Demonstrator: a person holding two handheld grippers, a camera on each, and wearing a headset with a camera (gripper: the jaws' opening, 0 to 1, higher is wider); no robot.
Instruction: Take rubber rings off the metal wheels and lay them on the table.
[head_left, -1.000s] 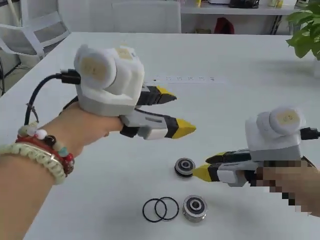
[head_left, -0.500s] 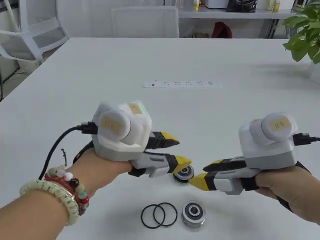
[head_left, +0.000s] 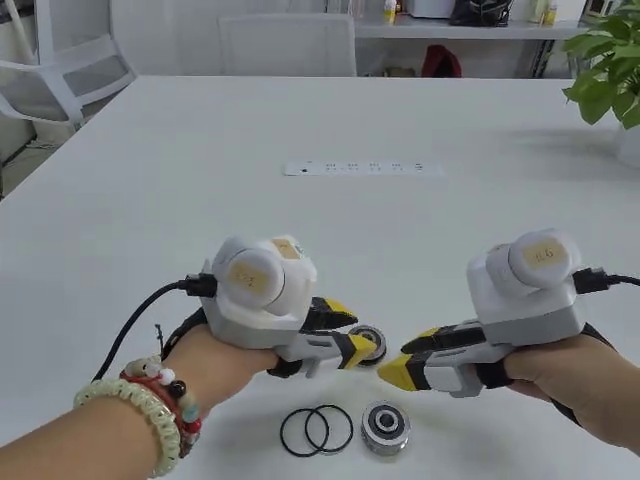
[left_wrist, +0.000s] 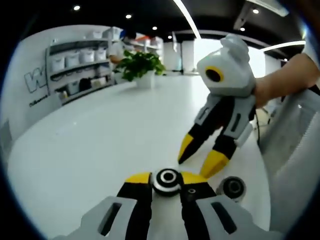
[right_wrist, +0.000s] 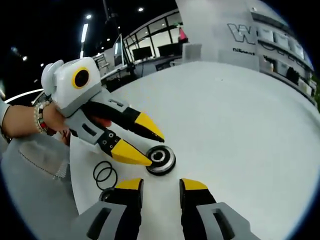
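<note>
A small metal wheel (head_left: 371, 343) with a dark rim lies on the white table (head_left: 300, 230). My left gripper (head_left: 353, 330) is open, low over the table, with the wheel (left_wrist: 167, 181) between its yellow tips. My right gripper (head_left: 402, 362) is open with nothing in it, its tips a short way right of that wheel (right_wrist: 160, 159). Nearer me lie two black rubber rings (head_left: 318, 430), overlapping, and beside them a second wheel (head_left: 386, 425) with a silver rim. The left gripper (right_wrist: 136, 141) and the rings (right_wrist: 104, 174) also appear in the right gripper view.
A white power strip (head_left: 362, 168) lies mid-table. A potted plant (head_left: 605, 70) stands at the far right edge. Chairs (head_left: 285, 45) and shelves stand beyond the far end of the table.
My left gripper has come down from above the table and now has its tips around the dark-rimmed wheel. The right gripper has stayed close to the wheel's right. Rings and second wheel are unmoved.
</note>
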